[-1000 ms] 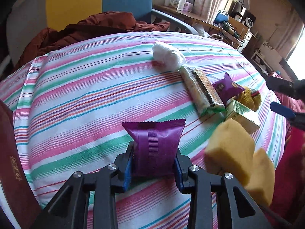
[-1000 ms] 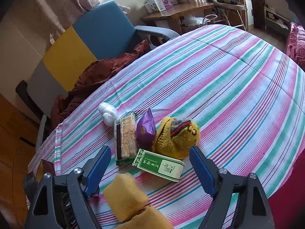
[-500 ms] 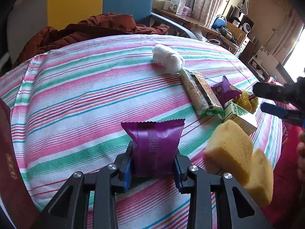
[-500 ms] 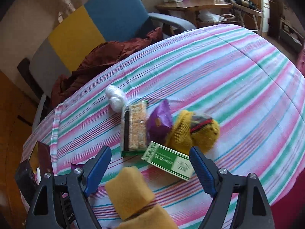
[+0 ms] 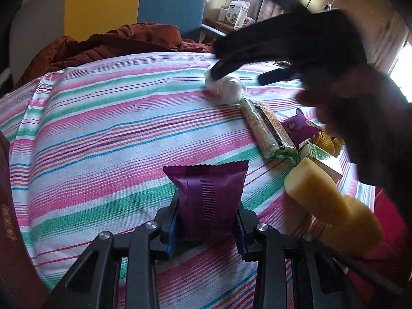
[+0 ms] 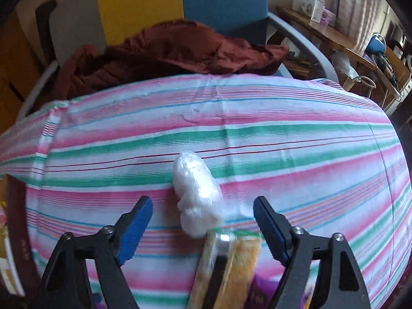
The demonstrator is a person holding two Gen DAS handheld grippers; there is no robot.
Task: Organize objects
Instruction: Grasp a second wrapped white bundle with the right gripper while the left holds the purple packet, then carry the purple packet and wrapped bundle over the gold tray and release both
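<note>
The left gripper (image 5: 207,221) pinches a purple packet (image 5: 206,195); the right gripper (image 6: 203,221), jaws spread, flanks a white bundle (image 6: 197,193) on the striped cloth (image 6: 283,154).

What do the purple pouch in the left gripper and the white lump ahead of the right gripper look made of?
Purple pouch: glossy plastic or foil film, going by its sheen and the serrated crimped top edge. White lump: apparently something soft and white wrapped in thin clear plastic, since its surface is crinkled and shiny; the contents can't be identified.
</note>
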